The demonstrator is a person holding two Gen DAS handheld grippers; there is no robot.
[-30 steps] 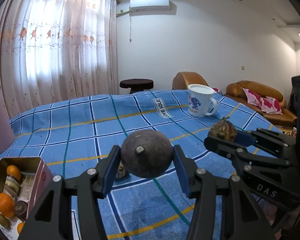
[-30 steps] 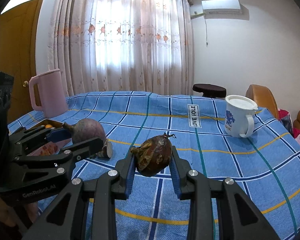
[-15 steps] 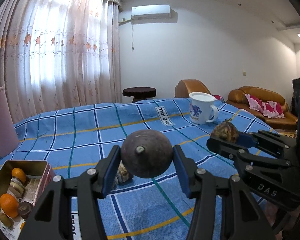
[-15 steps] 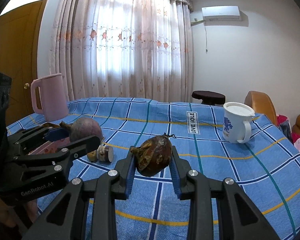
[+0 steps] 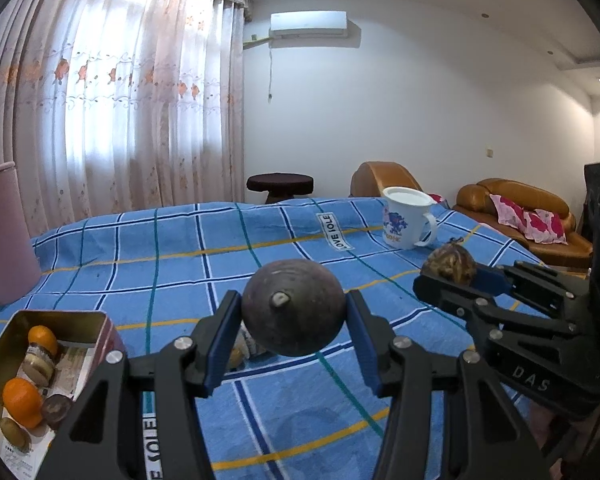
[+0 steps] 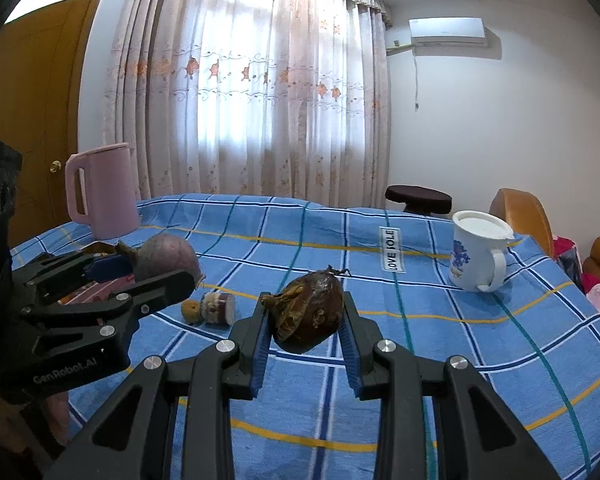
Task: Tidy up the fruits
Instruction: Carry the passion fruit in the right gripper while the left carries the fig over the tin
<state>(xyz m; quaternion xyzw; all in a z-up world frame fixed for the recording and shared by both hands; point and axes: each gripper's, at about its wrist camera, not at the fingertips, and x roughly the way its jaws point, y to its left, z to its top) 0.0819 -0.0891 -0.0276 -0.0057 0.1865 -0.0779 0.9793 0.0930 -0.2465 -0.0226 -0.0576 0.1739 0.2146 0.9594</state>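
The worktop [image 5: 148, 264] is covered in a blue checked cloth with yellow and green lines. Behind it hang pale flowered curtains [image 5: 120, 112] over a bright window, with an air conditioner [image 5: 308, 24] high on the white wall, a dark round stool [image 5: 280, 184] and brown sofas [image 5: 516, 208] at far right.

Two tongs are up over the cloth. The left tongs [image 5: 292, 332] are clamped on one round dark purple fruit [image 5: 293, 318]; the right tongs [image 6: 306, 318] are clamped on one wrinkled brown fruit [image 6: 310, 312].

At near left an open tin [image 5: 60, 316] holds two oranges [image 5: 22, 398] among other small pieces. One white mug [image 6: 478, 256] stands far right, one pink kettle [image 6: 102, 194] far left. Two small items [image 6: 212, 308] lie on the cloth between the tongs.
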